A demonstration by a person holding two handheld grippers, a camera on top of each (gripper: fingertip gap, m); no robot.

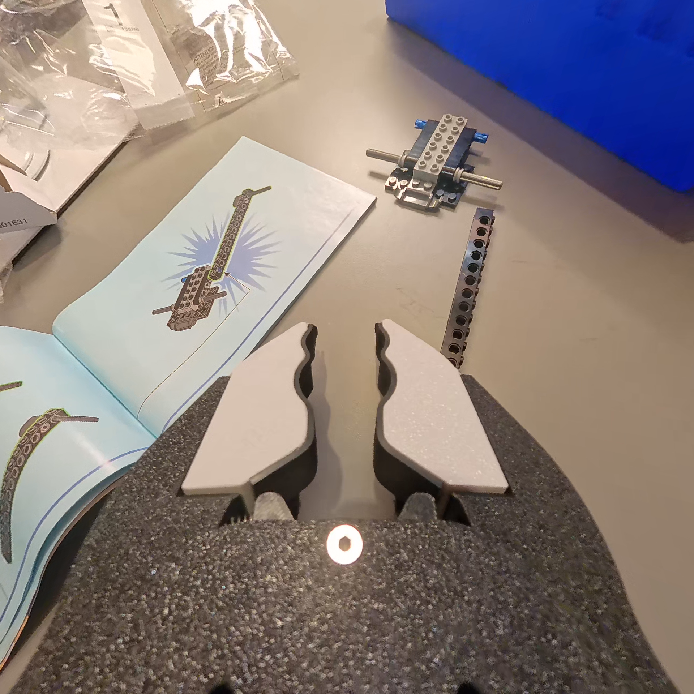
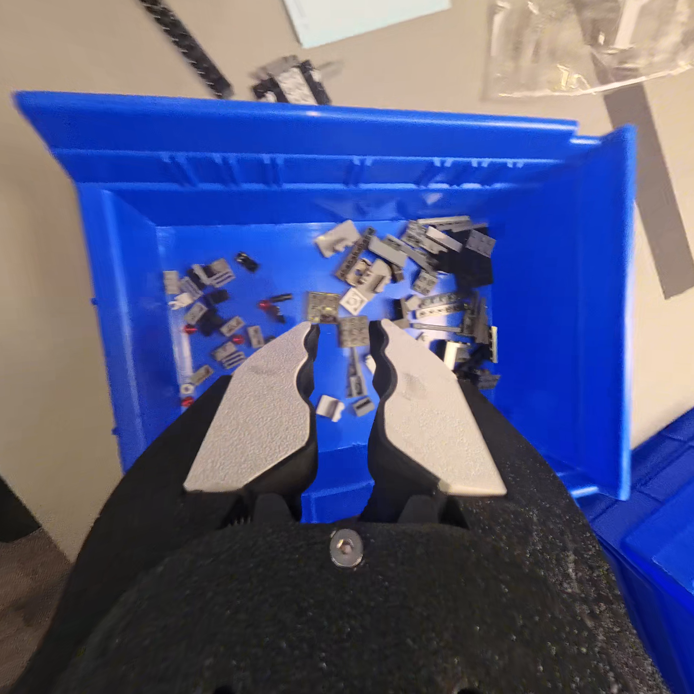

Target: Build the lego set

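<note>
Blue bin point(image 2: 225, 142) holds a crowded heap of bricks point(image 2: 432, 263), so the right gripper point(image 2: 343, 330), jaws narrowly parted and empty above a grey plate point(image 2: 353, 330), risks nipping neighbours; left gripper point(image 1: 345, 330), parted, empty, sits beside the black beam point(image 1: 469, 285).

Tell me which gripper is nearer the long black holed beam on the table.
Left. The left gripper hovers open over the table with the beam just right of its fingers. The right gripper is over the blue bin, the beam beyond the bin's far wall.
</note>
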